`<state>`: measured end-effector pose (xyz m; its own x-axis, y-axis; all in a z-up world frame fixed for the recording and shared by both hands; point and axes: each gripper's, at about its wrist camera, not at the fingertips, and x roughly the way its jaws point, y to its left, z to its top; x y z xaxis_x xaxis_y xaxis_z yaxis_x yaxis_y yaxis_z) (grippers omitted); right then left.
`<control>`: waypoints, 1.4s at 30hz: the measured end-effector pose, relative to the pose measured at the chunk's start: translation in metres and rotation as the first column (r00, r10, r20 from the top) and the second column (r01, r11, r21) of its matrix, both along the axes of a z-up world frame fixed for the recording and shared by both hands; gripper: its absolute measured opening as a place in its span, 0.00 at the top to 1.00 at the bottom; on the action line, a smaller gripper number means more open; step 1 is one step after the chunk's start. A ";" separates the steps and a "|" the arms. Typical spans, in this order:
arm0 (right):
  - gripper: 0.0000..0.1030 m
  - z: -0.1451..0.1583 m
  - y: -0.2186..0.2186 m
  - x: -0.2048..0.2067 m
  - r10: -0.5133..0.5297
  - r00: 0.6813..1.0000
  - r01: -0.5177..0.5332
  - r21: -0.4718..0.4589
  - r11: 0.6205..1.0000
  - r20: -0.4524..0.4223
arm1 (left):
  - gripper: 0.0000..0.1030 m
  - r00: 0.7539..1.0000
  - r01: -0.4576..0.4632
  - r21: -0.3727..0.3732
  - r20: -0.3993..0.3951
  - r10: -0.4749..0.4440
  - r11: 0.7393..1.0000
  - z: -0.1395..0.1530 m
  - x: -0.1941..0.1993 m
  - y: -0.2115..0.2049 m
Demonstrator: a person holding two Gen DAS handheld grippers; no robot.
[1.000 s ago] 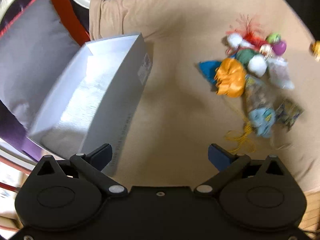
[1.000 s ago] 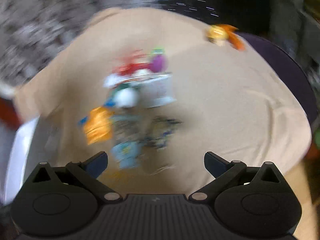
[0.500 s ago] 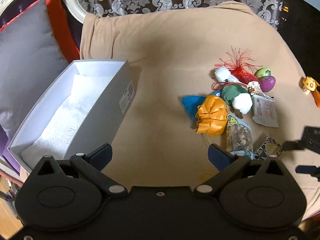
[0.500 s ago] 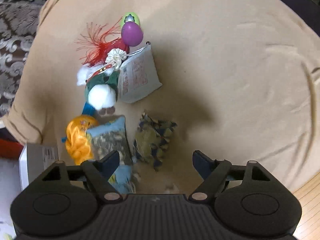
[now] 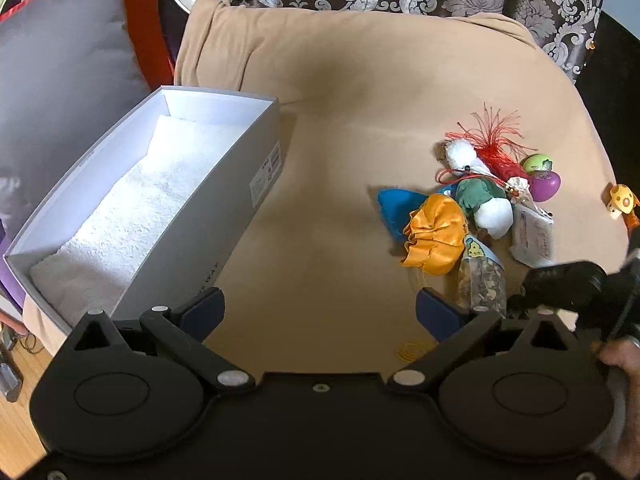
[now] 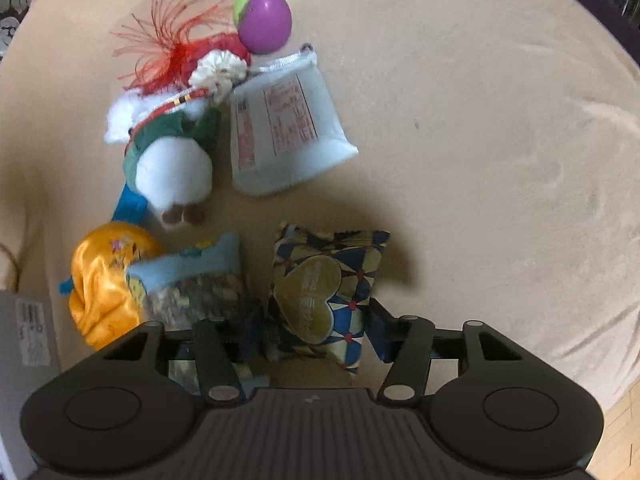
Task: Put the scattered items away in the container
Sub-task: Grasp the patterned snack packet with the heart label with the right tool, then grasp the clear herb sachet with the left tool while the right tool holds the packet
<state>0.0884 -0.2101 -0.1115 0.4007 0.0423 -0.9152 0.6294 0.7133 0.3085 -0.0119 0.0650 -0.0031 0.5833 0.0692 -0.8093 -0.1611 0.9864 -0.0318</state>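
left claw (image 5: 318, 312) | matte black housing | blue pads (image 5: 202, 309) (silver pivot screws)

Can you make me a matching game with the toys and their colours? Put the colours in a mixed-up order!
Things:
1. plastic egg
2. satin pouch
3. tassel
4. box

Colours:
A. red
B. grey
C. purple
D. orange

Pairs: 1-C, 2-D, 3-A, 4-B
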 end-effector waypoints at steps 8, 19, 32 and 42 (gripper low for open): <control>0.60 0.007 0.003 -0.005 0.134 0.991 -0.135 -0.102 0.986 -0.017 | 0.04 1.000 0.017 0.016 -0.020 -0.017 1.000 -0.001 0.003 -0.003; 0.59 0.011 -0.055 -0.068 0.156 0.982 -0.175 -0.198 0.964 -0.106 | 0.04 0.998 0.056 0.027 -0.034 -0.055 0.998 -0.002 0.004 -0.010; 0.52 -0.003 -0.051 -0.066 0.138 0.987 -0.155 -0.256 0.954 -0.084 | 0.04 0.989 0.072 -0.004 -0.129 -0.072 0.997 -0.011 0.013 -0.011; 0.51 -0.005 -0.060 -0.077 0.092 0.996 -0.092 -0.202 0.975 -0.006 | 0.04 0.963 0.140 -0.015 -0.229 -0.140 0.990 -0.025 0.051 -0.045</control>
<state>0.0113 -0.2704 -0.1166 0.4067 -0.1064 -0.9074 0.5574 0.8158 0.1542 0.0392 0.0196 -0.0282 0.3866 0.0010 -0.9222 -0.0244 0.9997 -0.0092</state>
